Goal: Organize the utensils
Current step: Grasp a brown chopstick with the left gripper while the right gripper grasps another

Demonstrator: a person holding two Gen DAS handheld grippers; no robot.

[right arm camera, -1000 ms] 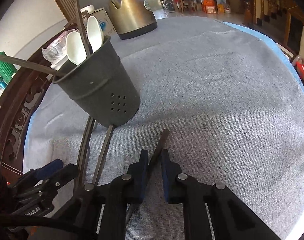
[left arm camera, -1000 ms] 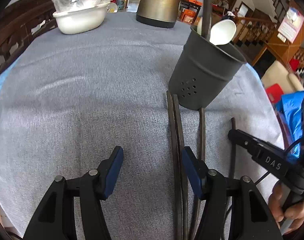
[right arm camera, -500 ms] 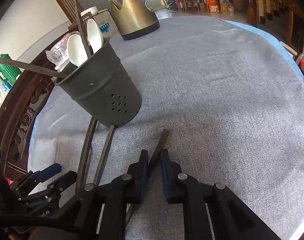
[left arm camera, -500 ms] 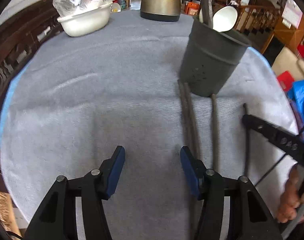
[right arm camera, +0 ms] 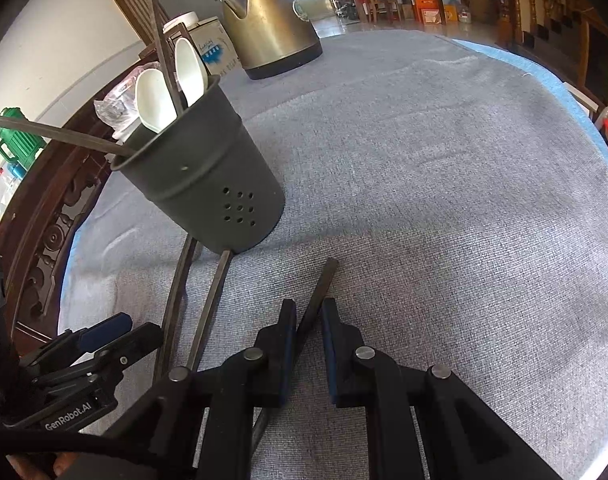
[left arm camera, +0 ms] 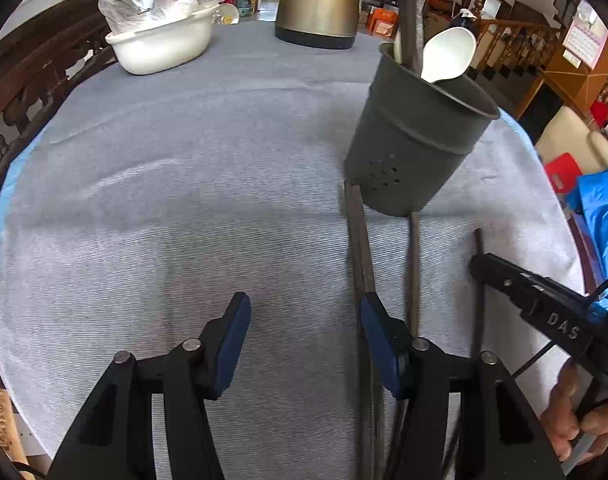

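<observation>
A dark grey utensil holder stands on the grey cloth; it also shows in the right wrist view. It holds white spoons and dark chopsticks. Three dark chopsticks lie on the cloth in front of it: a pair, one and one. My left gripper is open and empty, left of the pair. My right gripper is closed to a narrow gap around one chopstick, which rests on the cloth.
A brass kettle and a white bowl under plastic wrap stand at the table's far side. A carved wooden chair back lines the left edge. The table's right edge drops off towards chairs.
The left gripper has swayed back and then forward over the cloth, staying open. The right gripper stays closed around the same chopstick and has barely moved.
</observation>
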